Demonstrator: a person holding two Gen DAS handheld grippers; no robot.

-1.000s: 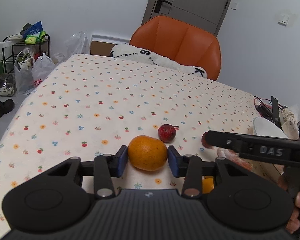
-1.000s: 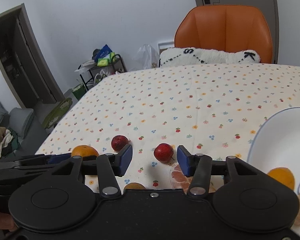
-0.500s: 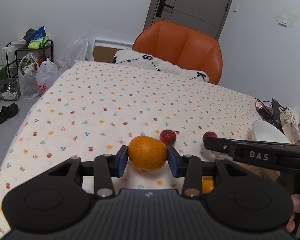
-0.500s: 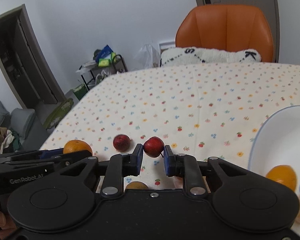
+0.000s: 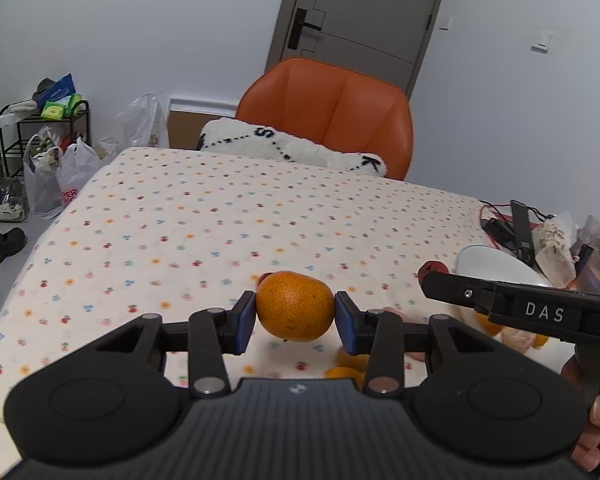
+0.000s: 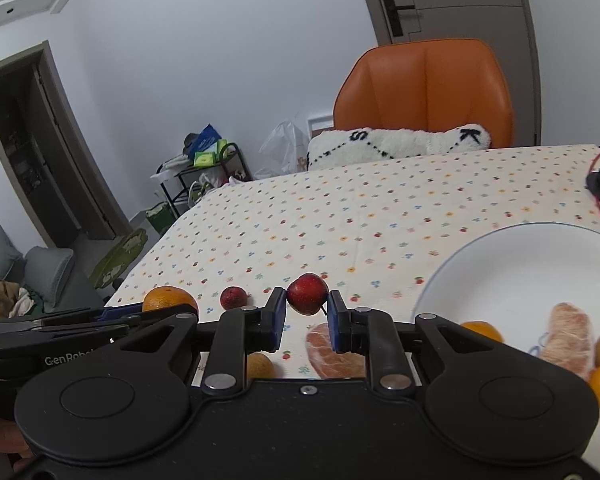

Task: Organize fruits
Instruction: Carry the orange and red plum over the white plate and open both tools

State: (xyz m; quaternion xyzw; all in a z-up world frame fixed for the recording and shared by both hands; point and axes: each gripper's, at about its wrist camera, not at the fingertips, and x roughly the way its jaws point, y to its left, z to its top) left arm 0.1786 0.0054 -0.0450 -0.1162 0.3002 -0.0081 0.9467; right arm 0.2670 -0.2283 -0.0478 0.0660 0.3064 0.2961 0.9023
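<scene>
The left gripper (image 5: 295, 316) is clenched on an orange (image 5: 295, 305), with one blue pad on each side of the fruit, and it holds the orange clear above the flowered tablecloth (image 5: 204, 220). The right gripper (image 6: 307, 314) is clenched on a small red fruit (image 6: 307, 299) with a thin stem, also lifted off the cloth. The relation that decides the coming move is where the white plate (image 6: 512, 248) lies: in the right wrist view it is just to the right of the right gripper and a little forward, and it already holds peeled citrus pieces and some small orange fruits. In the left wrist view the same plate (image 5: 496, 260) is well to the right, beyond the right gripper, so the right hand is clearly the nearer one. I judge that the red fruit should go into the plate first with a short move to the right, and the orange must travel across afterwards. One more small red fruit (image 6: 233, 298) lies on the cloth between the two grippers, and a peeled piece (image 6: 332, 350) lies under the right gripper.
</scene>
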